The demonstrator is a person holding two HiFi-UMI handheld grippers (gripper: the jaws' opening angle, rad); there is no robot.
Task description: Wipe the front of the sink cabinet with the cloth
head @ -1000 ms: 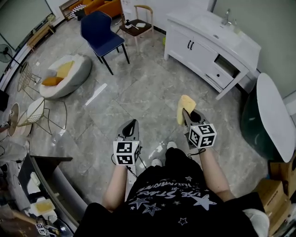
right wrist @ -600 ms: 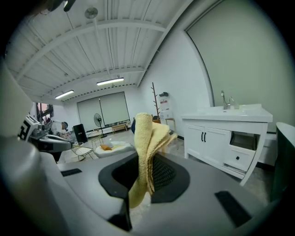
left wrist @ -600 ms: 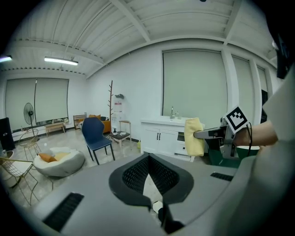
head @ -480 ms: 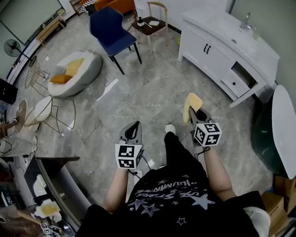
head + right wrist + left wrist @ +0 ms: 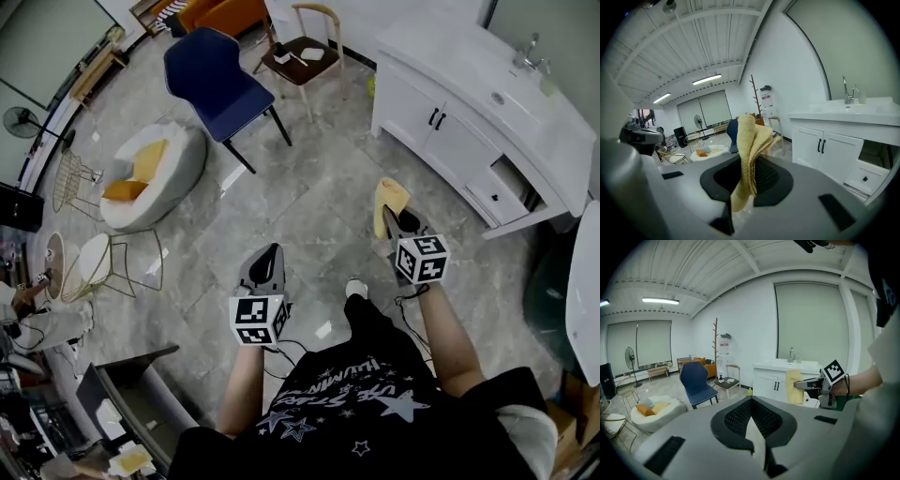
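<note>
A folded yellow cloth (image 5: pixel 389 202) (image 5: pixel 749 154) sticks out of my right gripper (image 5: pixel 394 225), whose jaws are shut on it. The cloth (image 5: pixel 793 386) also shows in the left gripper view, held in front of the cabinet. The white sink cabinet (image 5: pixel 459 131) (image 5: pixel 836 145) stands ahead and to the right, with two doors, black handles and an open drawer (image 5: pixel 511 192) at its right end. The cloth hangs in the air, some way short of the cabinet front. My left gripper (image 5: pixel 267 267) (image 5: pixel 752 427) is held lower left over the floor, jaws shut on nothing.
A blue chair (image 5: pixel 220 80) and a wooden chair (image 5: pixel 305 47) stand on the grey tiled floor left of the cabinet. A white pouf with yellow cushions (image 5: pixel 150 164) and wire side tables (image 5: pixel 103 262) lie further left. A dark tub (image 5: pixel 572 281) sits at the right edge.
The view has shifted as the person stepped forward; the cabinet now lies closer to the right gripper and cloth. Both grippers keep their hold and pose.
</note>
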